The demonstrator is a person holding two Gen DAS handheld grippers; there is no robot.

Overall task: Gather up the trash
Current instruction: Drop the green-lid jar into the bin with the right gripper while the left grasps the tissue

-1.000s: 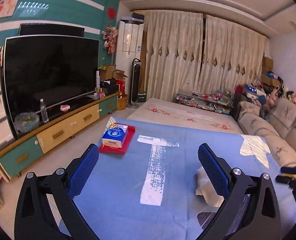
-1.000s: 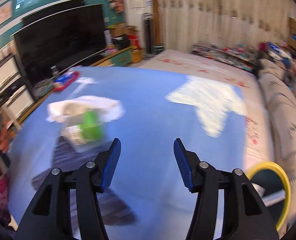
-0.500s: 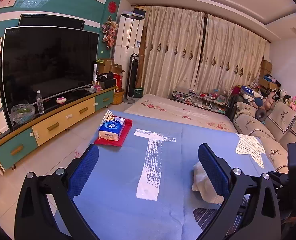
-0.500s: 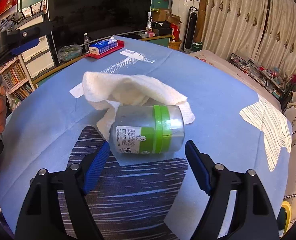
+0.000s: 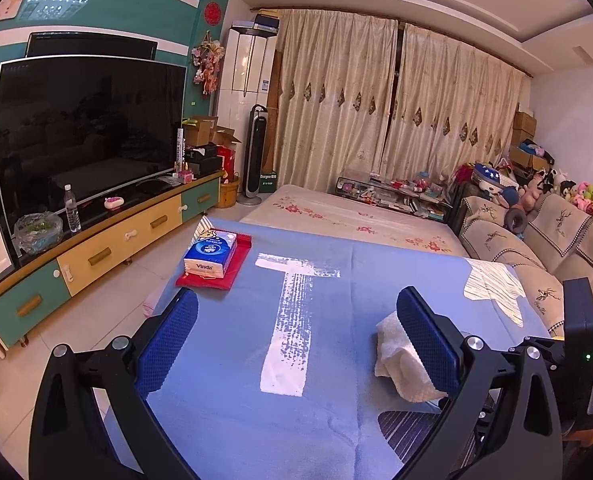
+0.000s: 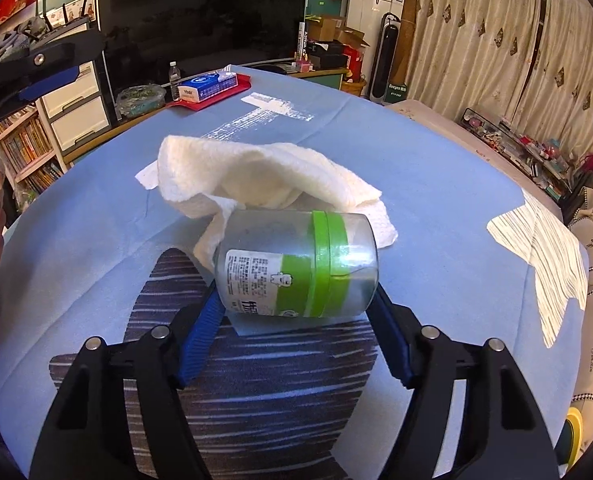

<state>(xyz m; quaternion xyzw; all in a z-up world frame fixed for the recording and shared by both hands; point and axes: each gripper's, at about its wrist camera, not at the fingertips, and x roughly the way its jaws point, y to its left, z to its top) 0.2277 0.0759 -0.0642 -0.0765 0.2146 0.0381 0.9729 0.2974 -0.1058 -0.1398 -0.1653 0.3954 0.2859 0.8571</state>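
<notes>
From the left wrist view, the left gripper (image 5: pixel 296 334) hangs over the blue table cloth (image 5: pixel 224 400) with its 2 fingers spread wide and nothing between them, the crumpled white paper towel (image 5: pixel 392 354) lying on the cloth partly behind its right finger, so this hand looks idle for now. From the right wrist view, the right gripper (image 6: pixel 294 324) has the clear jar with the green band (image 6: pixel 296 266) lying on its side between its 2 blue pads, just in front of the paper towel (image 6: pixel 264 172), and the jaws are closing, though I cannot tell that the pads press it yet. The step in hand looks like grasping the jar as trash, and the next move calls for squeezing firmly on its round wall so it cannot roll, then lifting it clear of the towel.
</notes>
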